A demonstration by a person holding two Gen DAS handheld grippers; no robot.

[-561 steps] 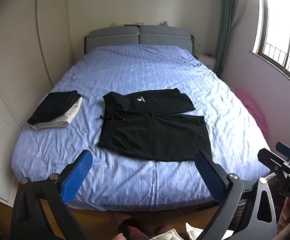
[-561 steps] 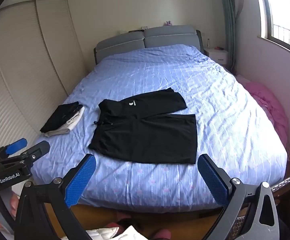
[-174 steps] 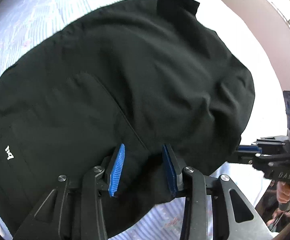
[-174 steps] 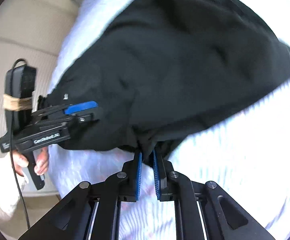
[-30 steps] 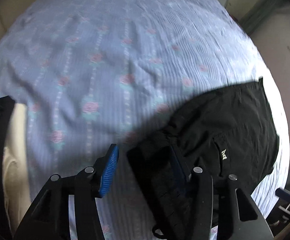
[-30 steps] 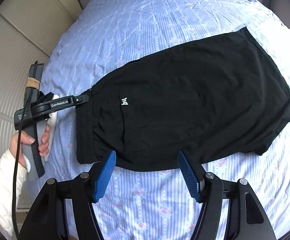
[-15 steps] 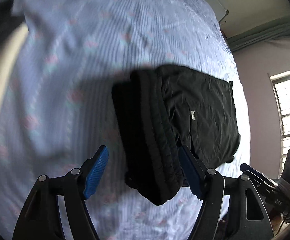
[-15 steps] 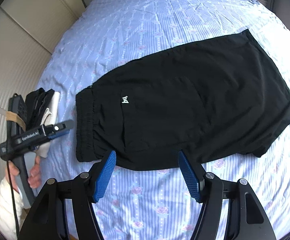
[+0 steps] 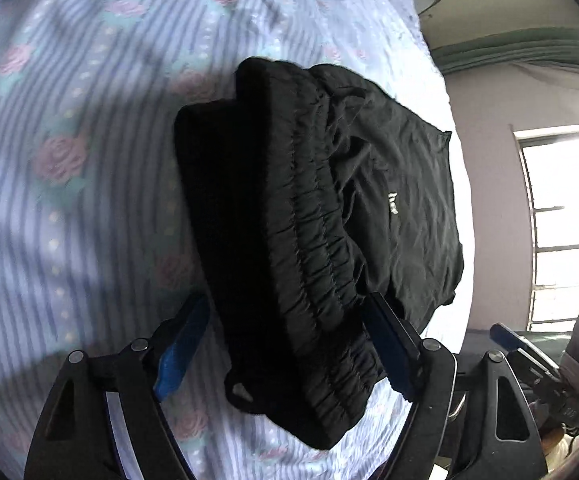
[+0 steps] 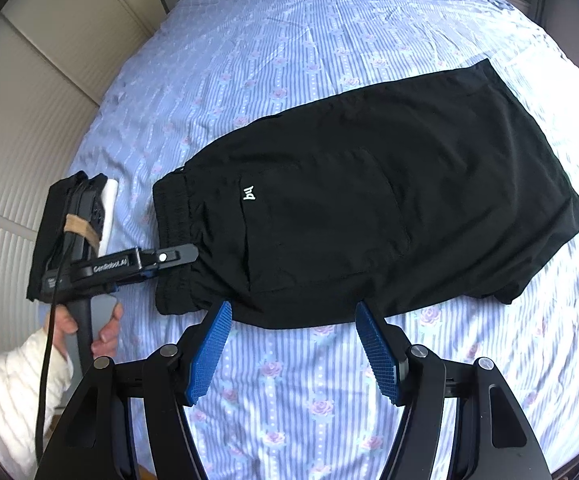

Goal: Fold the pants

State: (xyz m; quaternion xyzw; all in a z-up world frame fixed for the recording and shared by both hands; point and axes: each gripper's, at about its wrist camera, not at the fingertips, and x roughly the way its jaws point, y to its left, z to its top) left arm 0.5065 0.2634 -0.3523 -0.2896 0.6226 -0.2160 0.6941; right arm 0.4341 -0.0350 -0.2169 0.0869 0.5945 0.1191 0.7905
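With both my sets of jaws spread and holding nothing, the black pants (image 10: 353, 216) lie halved on the bed (image 10: 329, 20); my left gripper (image 9: 285, 344), straddling the waistband (image 9: 309, 240), could bunch it.

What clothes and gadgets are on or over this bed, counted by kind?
Black pants laid out on the bed: 1
Folded clothes in the stack beside them, one black and one white: 2
Handheld grippers, left gripper and right gripper: 2
Total: 5
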